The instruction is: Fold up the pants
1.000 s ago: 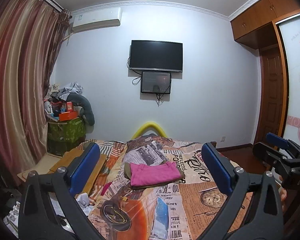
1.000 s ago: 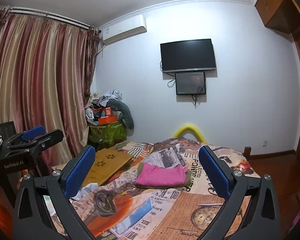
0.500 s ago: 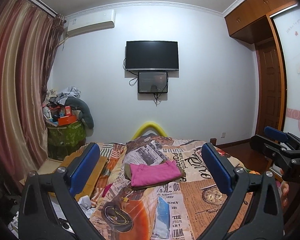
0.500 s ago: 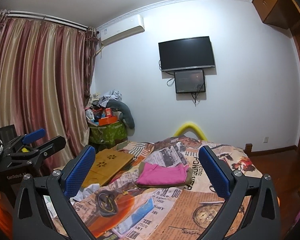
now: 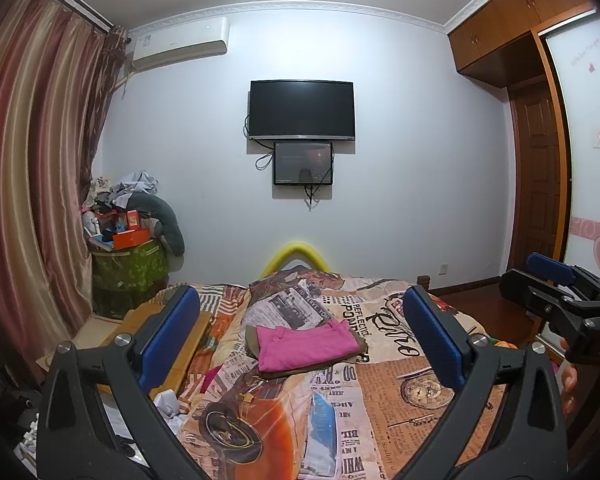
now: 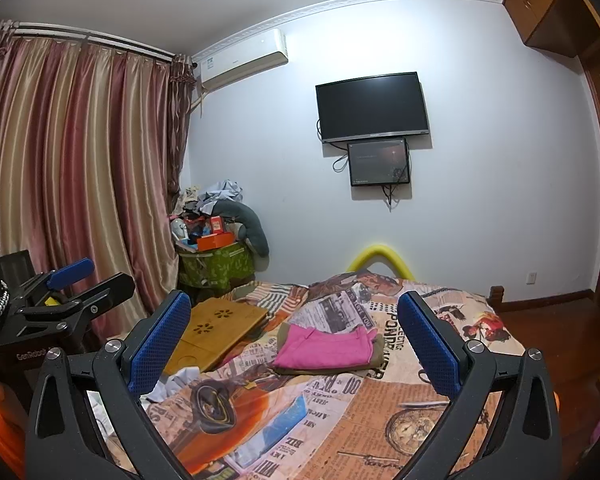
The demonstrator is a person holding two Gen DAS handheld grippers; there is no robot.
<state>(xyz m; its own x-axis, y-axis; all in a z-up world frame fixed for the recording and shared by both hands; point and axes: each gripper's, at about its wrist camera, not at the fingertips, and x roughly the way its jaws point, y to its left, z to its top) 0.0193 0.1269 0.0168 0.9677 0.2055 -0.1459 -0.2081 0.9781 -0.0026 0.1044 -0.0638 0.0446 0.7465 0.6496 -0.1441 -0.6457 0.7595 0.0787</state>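
Observation:
Folded pink pants (image 5: 306, 346) lie on top of a folded olive-brown garment (image 5: 252, 338) in the middle of the bed; they also show in the right wrist view (image 6: 326, 347). My left gripper (image 5: 300, 338) is open and empty, held well back from the pants above the near end of the bed. My right gripper (image 6: 294, 344) is open and empty, also held back from them. The right gripper shows at the right edge of the left wrist view (image 5: 560, 300). The left gripper shows at the left edge of the right wrist view (image 6: 60, 300).
The bed (image 5: 380, 400) has a newspaper-print cover. A wooden lap tray (image 6: 216, 330) lies at its left side, with crumpled white cloth (image 6: 176, 380) nearby. A cluttered green box (image 5: 130, 270) stands by the curtain (image 5: 32, 200). A TV (image 5: 302, 110) hangs on the far wall.
Both cameras have tilted up slightly, so the room sits a little lower in view. The pants have not moved. Both grippers stay open.

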